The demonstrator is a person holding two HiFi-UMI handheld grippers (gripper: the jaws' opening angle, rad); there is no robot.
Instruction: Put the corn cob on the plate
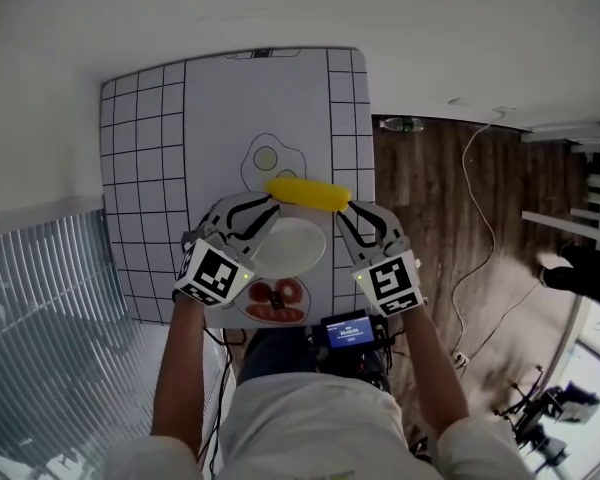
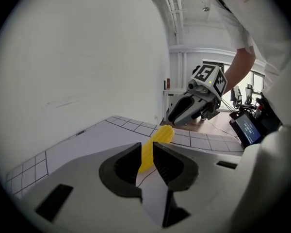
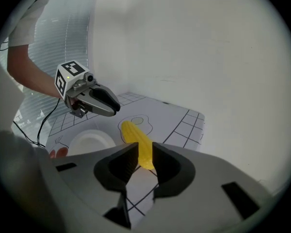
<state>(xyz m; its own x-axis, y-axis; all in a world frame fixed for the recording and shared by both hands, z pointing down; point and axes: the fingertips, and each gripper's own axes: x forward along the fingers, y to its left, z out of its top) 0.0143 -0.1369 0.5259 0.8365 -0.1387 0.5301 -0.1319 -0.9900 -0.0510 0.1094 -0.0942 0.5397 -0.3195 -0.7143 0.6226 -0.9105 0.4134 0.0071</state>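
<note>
A yellow corn cob (image 1: 308, 193) lies crosswise on the white grid mat (image 1: 145, 168), just beyond the white plate (image 1: 290, 246). My left gripper (image 1: 268, 211) sits at the cob's left end and my right gripper (image 1: 346, 213) at its right end. In the left gripper view the jaws (image 2: 147, 147) stand a little apart, with the cob (image 2: 162, 135) showing in the gap and the right gripper (image 2: 177, 115) beyond. The right gripper view shows the same narrow gap (image 3: 144, 149), with the cob (image 3: 133, 132), the plate (image 3: 89, 142) and the left gripper (image 3: 114, 108) ahead. I see no pad pressing on the cob.
A fried egg is printed on the mat (image 1: 270, 158) beyond the cob, and a red food picture (image 1: 277, 298) near the front edge. A small screen device (image 1: 348, 331) hangs at the person's waist. Right of the table are wooden floor, cables and a bottle (image 1: 400, 124).
</note>
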